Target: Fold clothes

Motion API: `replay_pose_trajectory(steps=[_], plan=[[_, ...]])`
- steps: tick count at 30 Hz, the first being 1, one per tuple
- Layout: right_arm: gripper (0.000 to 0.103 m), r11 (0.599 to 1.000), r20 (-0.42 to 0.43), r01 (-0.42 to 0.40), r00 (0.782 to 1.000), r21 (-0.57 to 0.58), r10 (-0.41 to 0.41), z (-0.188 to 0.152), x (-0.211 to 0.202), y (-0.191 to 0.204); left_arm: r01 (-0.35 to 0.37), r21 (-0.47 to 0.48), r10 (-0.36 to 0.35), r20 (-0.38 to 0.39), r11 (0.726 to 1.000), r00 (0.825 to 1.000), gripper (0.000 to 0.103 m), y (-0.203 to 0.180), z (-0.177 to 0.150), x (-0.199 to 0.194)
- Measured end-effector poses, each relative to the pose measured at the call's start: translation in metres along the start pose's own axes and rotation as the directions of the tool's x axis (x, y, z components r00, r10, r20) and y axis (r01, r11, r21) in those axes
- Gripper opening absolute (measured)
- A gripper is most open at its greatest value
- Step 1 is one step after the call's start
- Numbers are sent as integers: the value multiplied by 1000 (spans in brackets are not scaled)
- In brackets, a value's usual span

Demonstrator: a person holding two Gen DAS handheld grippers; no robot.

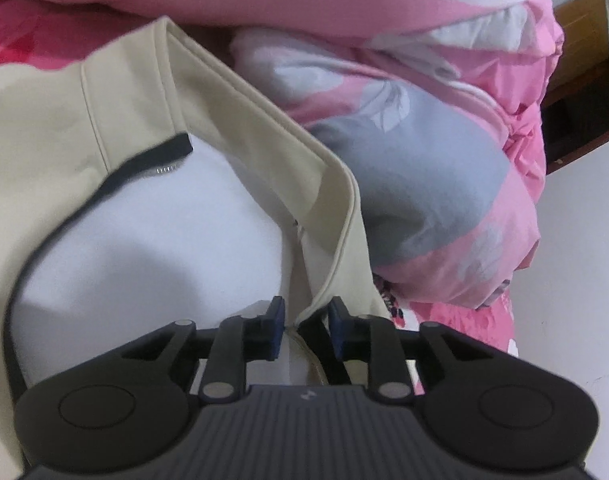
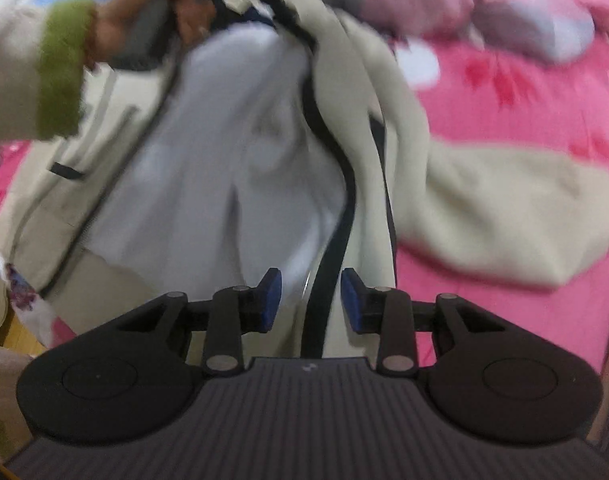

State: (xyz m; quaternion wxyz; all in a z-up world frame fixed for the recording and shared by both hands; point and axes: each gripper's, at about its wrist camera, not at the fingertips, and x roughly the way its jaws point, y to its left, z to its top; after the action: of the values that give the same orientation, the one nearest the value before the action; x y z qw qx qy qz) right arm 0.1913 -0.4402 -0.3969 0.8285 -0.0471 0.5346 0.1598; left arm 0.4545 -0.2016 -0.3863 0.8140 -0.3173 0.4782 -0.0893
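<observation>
A cream jacket [image 1: 44,128] with white lining [image 1: 152,232] and dark trim lies on the pink bed. My left gripper [image 1: 306,330] has its jaws partly apart around the jacket's front edge [image 1: 336,264]; the fabric runs between the blue pads. In the right wrist view the same jacket [image 2: 224,168] hangs open, blurred by motion. My right gripper [image 2: 311,300] has its jaws apart around the dark-trimmed edge [image 2: 324,300]. The left gripper [image 2: 240,8], held by a hand [image 2: 152,4] in a green cuff, is at the jacket's top. A cream sleeve [image 2: 504,216] lies to the right.
A rolled pink, white and grey quilt [image 1: 404,140] lies right beside the jacket. The pink floral sheet [image 2: 524,92] covers the bed. A wooden bed frame or drawer [image 1: 580,40] is at the far right. White floor [image 1: 576,260] lies beyond the bed edge.
</observation>
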Motion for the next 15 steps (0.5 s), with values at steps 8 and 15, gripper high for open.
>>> replay_pose_trajectory(steps=[8, 15], plan=[[26, 987, -64, 128, 990, 98, -122, -10, 19, -10, -31, 33, 31, 13, 999, 999, 29, -6, -5, 9], [23, 974, -55, 214, 976, 71, -210, -15, 19, -5, -40, 42, 39, 23, 998, 999, 27, -10, -2, 12]])
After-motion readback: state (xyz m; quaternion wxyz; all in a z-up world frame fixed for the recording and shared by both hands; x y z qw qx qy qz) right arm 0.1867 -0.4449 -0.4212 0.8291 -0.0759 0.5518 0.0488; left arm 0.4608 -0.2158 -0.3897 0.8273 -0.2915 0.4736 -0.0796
